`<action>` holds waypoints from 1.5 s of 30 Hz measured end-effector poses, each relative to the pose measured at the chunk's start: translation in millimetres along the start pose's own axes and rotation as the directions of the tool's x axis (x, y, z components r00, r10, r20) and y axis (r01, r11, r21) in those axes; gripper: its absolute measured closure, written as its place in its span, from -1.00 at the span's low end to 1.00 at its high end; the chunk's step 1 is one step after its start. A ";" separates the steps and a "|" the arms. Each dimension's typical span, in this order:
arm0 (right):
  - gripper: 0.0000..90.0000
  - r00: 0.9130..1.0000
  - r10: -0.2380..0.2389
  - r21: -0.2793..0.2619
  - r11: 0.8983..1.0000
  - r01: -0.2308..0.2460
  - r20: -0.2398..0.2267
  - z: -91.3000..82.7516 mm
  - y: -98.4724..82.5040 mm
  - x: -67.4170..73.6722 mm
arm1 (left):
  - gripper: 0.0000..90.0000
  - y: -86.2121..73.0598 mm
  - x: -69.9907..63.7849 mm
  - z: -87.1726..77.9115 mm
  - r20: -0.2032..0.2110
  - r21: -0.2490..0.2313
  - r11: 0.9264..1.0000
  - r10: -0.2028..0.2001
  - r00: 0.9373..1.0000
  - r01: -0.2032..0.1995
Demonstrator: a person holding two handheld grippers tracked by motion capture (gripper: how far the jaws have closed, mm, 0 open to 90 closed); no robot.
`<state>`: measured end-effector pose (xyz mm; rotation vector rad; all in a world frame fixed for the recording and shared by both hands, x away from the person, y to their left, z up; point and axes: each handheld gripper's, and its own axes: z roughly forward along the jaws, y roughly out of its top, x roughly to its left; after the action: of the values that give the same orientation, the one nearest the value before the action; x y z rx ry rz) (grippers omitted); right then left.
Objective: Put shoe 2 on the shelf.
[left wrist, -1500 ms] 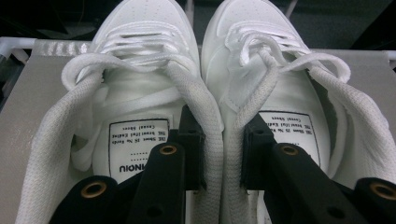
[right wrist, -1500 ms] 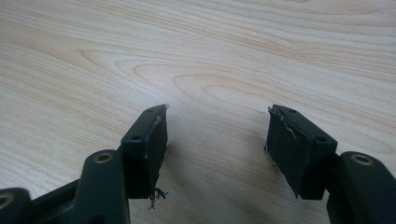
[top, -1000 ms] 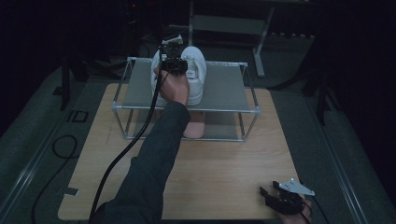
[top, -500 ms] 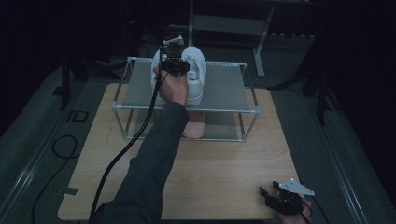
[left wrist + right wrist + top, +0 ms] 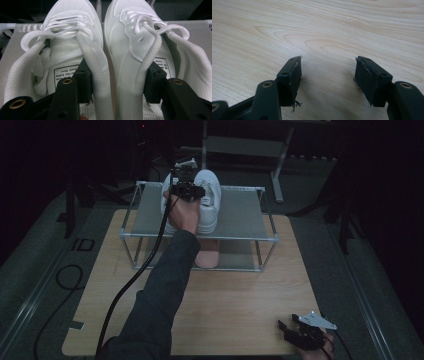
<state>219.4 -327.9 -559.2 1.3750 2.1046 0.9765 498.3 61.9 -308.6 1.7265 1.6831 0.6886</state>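
Two black hand-held grippers, one dark long sleeve.

Left gripper [image 5: 117, 85]: matte black, blocky square pads [image 5: 83, 82], brass-ringed screw holes along the jaw arms, thick black cable [image 5: 127, 290] trailing off the body. Right gripper [image 5: 328, 80]: same black build, scuffed pads [image 5: 368, 77] with frayed edges, brass eyelets, grey three-cornered plate [image 5: 315, 320] on top. Left forearm in a dark grey-blue long sleeve [image 5: 160, 295].

We see a pale wooden desk [image 5: 235, 305] with a metal-framed rack [image 5: 240, 220] standing across its far half, grey mesh shelves above and below. A pinkish item [image 5: 207, 257] lies on the lower shelf, its kind unclear. Grey floor surrounds the desk, and a metal stand [image 5: 245, 145] rises in the dark beyond.
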 end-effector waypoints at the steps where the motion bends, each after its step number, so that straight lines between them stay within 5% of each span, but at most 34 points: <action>1: -0.16 1.000 0.001 0.000 1.000 -0.001 0.000 0.0 0.0 0.0 | 0.11 0.1 0.4 -0.1 0.005 0.002 1.000 0.001 1.000 -0.001; 13: -0.16 1.000 -0.001 -0.001 1.000 0.001 0.001 0.2 0.0 0.2 | -0.07 3.4 7.7 -1.7 0.106 0.057 0.998 0.027 0.994 -0.033; 34: -0.17 1.000 -0.002 0.000 1.000 0.002 0.000 0.2 0.1 0.2 | -0.11 2.8 14.4 -4.6 0.173 0.080 0.991 0.094 0.980 -0.110; 39: -0.17 1.000 -0.003 0.000 1.000 0.003 0.001 0.2 0.1 0.3 | -0.10 2.2 19.8 -6.4 0.190 0.081 0.992 0.078 0.979 -0.095; 45: -0.17 1.000 -0.003 -0.001 1.000 0.003 0.002 0.3 0.0 0.3 | -0.10 2.6 23.0 -9.2 0.213 0.076 0.988 0.116 0.970 -0.135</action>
<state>219.5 -327.4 -559.4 1.3710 2.1040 0.9749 494.4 85.5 -301.9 1.9106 1.4911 0.4736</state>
